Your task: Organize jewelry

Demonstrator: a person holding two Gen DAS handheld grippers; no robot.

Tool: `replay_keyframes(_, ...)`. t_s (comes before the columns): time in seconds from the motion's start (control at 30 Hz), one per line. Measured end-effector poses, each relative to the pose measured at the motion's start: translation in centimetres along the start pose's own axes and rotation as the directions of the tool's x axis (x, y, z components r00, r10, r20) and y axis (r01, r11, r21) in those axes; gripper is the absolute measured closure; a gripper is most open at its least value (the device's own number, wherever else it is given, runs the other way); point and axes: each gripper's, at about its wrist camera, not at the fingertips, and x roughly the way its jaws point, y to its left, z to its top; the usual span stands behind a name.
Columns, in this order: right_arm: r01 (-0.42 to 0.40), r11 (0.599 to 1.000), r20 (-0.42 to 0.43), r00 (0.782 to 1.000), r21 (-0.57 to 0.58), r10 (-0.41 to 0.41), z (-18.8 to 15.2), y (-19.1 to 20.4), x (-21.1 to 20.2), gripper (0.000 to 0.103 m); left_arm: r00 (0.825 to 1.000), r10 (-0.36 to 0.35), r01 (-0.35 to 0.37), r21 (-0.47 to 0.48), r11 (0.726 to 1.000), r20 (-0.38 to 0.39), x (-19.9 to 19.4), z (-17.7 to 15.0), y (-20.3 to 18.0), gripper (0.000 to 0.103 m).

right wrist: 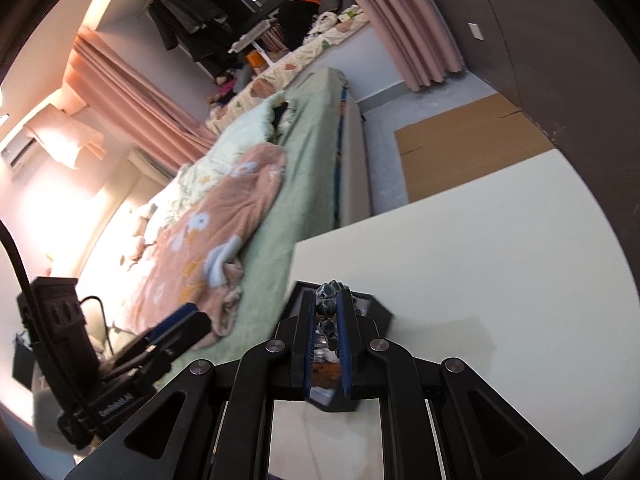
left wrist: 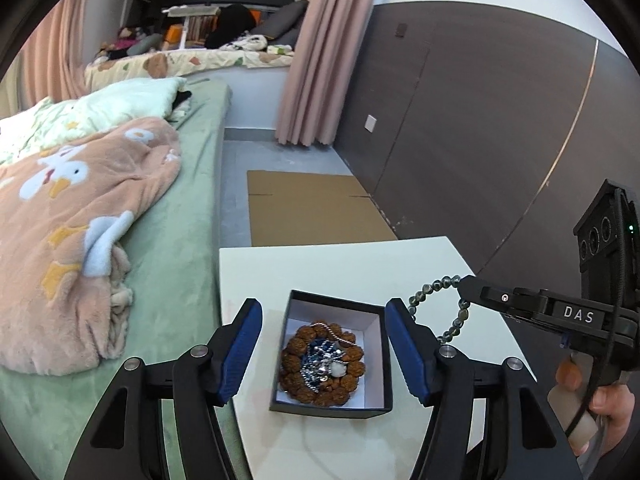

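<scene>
A black jewelry box (left wrist: 332, 408) with a white lining sits open on the white table (left wrist: 360, 268). Inside lie a brown bead bracelet (left wrist: 296, 348) and a tangle of silver and blue jewelry (left wrist: 324, 364). My left gripper (left wrist: 324, 352) is open, its blue pads either side of the box. My right gripper (left wrist: 464, 284) is shut on a dark green bead bracelet (left wrist: 436, 286), which hangs above the table to the right of the box. In the right wrist view the beads (right wrist: 328, 300) sit between the shut pads of my right gripper (right wrist: 327, 320), over the box (right wrist: 380, 312).
A bed with a green sheet (left wrist: 172, 240) and a pink blanket (left wrist: 80, 240) lies left of the table. Flat cardboard (left wrist: 312, 208) lies on the floor beyond it. A dark wall panel (left wrist: 480, 140) runs along the right.
</scene>
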Motion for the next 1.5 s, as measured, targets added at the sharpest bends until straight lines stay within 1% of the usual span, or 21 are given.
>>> replay_keyframes(0.1, -0.040, 0.999, 0.001, 0.999, -0.002, 0.040, 0.0, 1.1, 0.7, 0.091, 1.000, 0.011, -0.011, -0.013, 1.000, 0.009, -0.5, 0.2, 0.5, 0.038)
replay_keyframes(0.17, -0.043, 0.999, -0.016, 0.999, -0.007, 0.043, 0.0, 1.8, 1.6, 0.090, 1.000, 0.018, -0.017, -0.025, 1.000, 0.019, -1.0, 0.2, 0.9, 0.038)
replay_keyframes(0.2, -0.047, 0.999, -0.036, 0.998, -0.006, 0.047, 0.0, 2.1, 2.1, 0.081, 1.000, 0.021, -0.020, -0.028, 0.999, 0.022, -1.1, 0.2, 0.9, 0.038)
replay_keyframes(0.23, -0.051, 0.999, -0.063, 0.997, 0.005, 0.051, -0.1, 2.3, 2.7, 0.065, 0.999, 0.025, -0.024, -0.032, 0.999, 0.025, -1.4, 0.2, 1.0, 0.038)
replay_keyframes(0.27, -0.046, 0.999, -0.070, 0.996, 0.013, 0.047, -0.2, 2.3, 2.8, 0.058, 0.999, 0.028, -0.027, -0.035, 0.999, 0.025, -1.6, 0.2, 1.1, 0.038)
replay_keyframes(0.3, -0.030, 0.999, -0.062, 0.998, 0.022, 0.032, -0.2, 2.2, 2.7, 0.054, 0.999, 0.027, -0.026, -0.039, 0.999, 0.025, -1.8, 0.1, 1.2, 0.037)
replay_keyframes(0.33, -0.015, 1.000, -0.052, 0.999, 0.025, 0.016, -0.3, 2.3, 2.4, 0.054, 0.999, 0.025, -0.024, -0.042, 0.999, 0.026, -2.1, 0.1, 1.2, 0.036)
replay_keyframes(0.4, 0.005, 0.999, -0.042, 0.999, 0.032, -0.004, -0.2, 2.2, 1.5, 0.054, 0.999, 0.020, -0.019, -0.040, 0.999, 0.034, -2.8, -0.1, 1.0, 0.029)
replay_keyframes(0.43, 0.007, 0.999, -0.035, 0.999, 0.041, -0.006, -0.2, 2.0, 0.9, 0.054, 0.999, 0.016, -0.015, -0.035, 0.999, 0.042, -3.3, -0.1, 0.8, 0.021)
replay_keyframes(0.5, 0.021, 0.998, -0.015, 1.000, 0.057, -0.020, -0.2, 1.7, -0.4, 0.054, 0.998, 0.010, -0.008, -0.030, 1.000, 0.061, -4.2, -0.3, 0.5, 0.013)
replay_keyframes(0.53, 0.033, 0.998, -0.005, 0.999, 0.062, -0.033, -0.2, 1.6, -1.2, 0.054, 0.997, 0.004, -0.002, -0.030, 1.000, 0.071, -4.7, -0.4, 0.2, 0.011)
replay_keyframes(0.6, 0.050, 0.996, 0.015, 0.999, 0.070, -0.051, -0.4, 1.5, -2.5, 0.052, 0.997, -0.012, 0.015, -0.033, 0.999, 0.082, -5.5, -0.6, -0.3, 0.010)
replay_keyframes(0.7, 0.079, 0.995, 0.048, 0.995, 0.065, -0.082, -0.9, 1.5, -4.8, 0.041, 0.995, -0.032, 0.035, -0.034, 0.999, 0.090, -6.5, -1.1, -0.9, 0.008)
replay_keyframes(0.8, 0.090, 0.994, 0.069, 0.993, 0.058, -0.094, -1.5, 1.4, -6.6, 0.039, 0.994, -0.057, 0.061, -0.043, 0.997, 0.091, -7.3, -1.7, -1.5, 0.006)
replay_keyframes(0.9, 0.097, 0.994, 0.084, 0.991, 0.050, -0.101, -2.7, 1.3, -8.1, 0.033, 0.993, -0.077, 0.081, -0.043, 0.996, 0.088, -8.1, -2.6, -2.1, 0.002)
replay_keyframes(1.07, 0.106, 0.992, 0.096, 0.989, 0.066, -0.112, -4.9, 0.2, -10.1, 0.032, 0.994, -0.084, 0.086, -0.025, 0.996, 0.073, -9.6, -4.3, -2.8, 0.002)
replay_keyframes(1.2, 0.137, 0.988, 0.092, 0.986, 0.066, -0.142, -6.4, -0.4, -11.1, 0.030, 0.995, -0.081, 0.082, -0.002, 0.997, 0.055, -10.8, -5.9, -3.3, 0.001)
replay_keyframes(1.27, 0.143, 0.988, 0.084, 0.986, 0.053, -0.147, -7.4, -0.5, -11.6, 0.023, 0.996, -0.082, 0.082, 0.004, 0.997, 0.047, -11.2, -6.6, -3.5, 0.001)
replay_keyframes(1.33, 0.152, 0.988, 0.081, 0.985, 0.033, -0.154, -8.3, -0.4, -12.4, 0.021, 0.996, -0.077, 0.077, 0.009, 0.997, 0.048, -11.8, -7.2, -3.7, 0.000)
replay_keyframes(1.4, 0.182, 0.983, 0.083, 0.980, 0.009, -0.182, -9.2, -0.1, -13.1, 0.019, 0.996, -0.074, 0.073, 0.016, 0.997, 0.053, -12.4, -7.7, -4.0, 0.001)
replay_keyframes(1.5, 0.219, 0.976, 0.086, 0.972, -0.016, -0.217, -10.2, 0.3, -14.4, 0.006, 0.995, -0.072, 0.069, 0.035, 0.997, 0.069, -13.5, -8.1, -4.7, 0.000)
